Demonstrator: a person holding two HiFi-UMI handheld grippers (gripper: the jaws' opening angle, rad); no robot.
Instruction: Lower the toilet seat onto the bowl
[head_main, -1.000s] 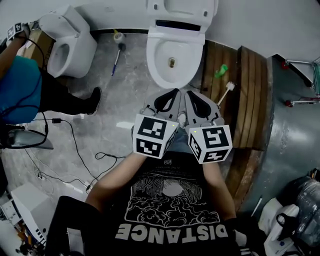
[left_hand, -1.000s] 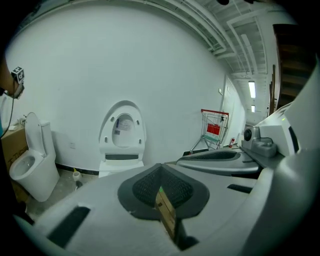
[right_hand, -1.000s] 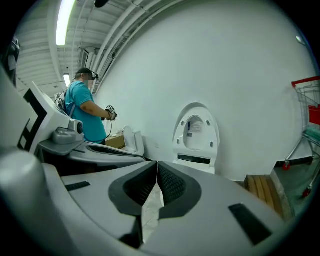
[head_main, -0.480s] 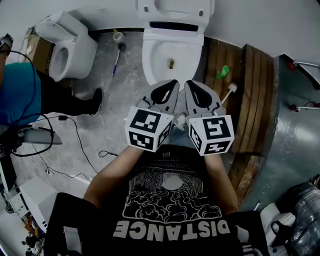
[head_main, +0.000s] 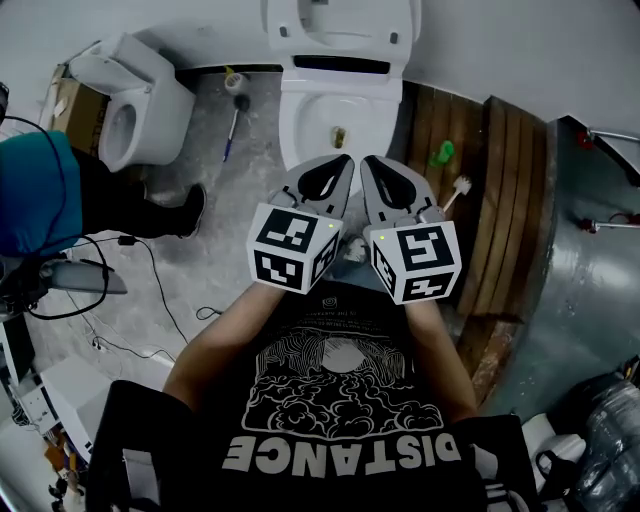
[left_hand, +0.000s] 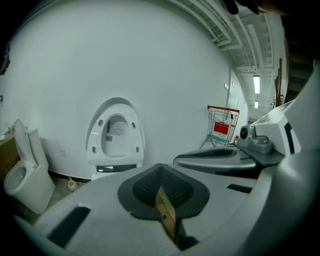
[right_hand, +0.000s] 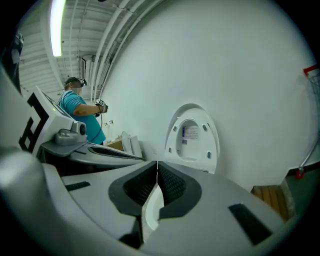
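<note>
The white toilet stands against the far wall, its seat (head_main: 340, 25) raised upright above the open bowl (head_main: 300, 125). In the left gripper view the seat (left_hand: 116, 137) stands straight ahead, and in the right gripper view the seat (right_hand: 192, 137) is also ahead, still some way off. My left gripper (head_main: 340, 162) and right gripper (head_main: 367, 163) are held side by side over the bowl's near rim. Both are shut with nothing between the jaws. The same shows for the left gripper (left_hand: 160, 169) and the right gripper (right_hand: 157, 166) in their own views. Neither touches the toilet.
A second toilet (head_main: 135, 100) stands at the left, with a person in a teal shirt (head_main: 40, 190) beside it. A blue-handled brush (head_main: 232, 125) lies on the floor. A wooden platform (head_main: 500, 190) at the right holds a green item (head_main: 441, 153) and a white brush (head_main: 455, 190). Cables (head_main: 150, 290) trail over the floor.
Both grippers have edged forward, up to the bowl's near rim, and the view has shifted with them. The jaws have stayed shut and the seat has not moved.
</note>
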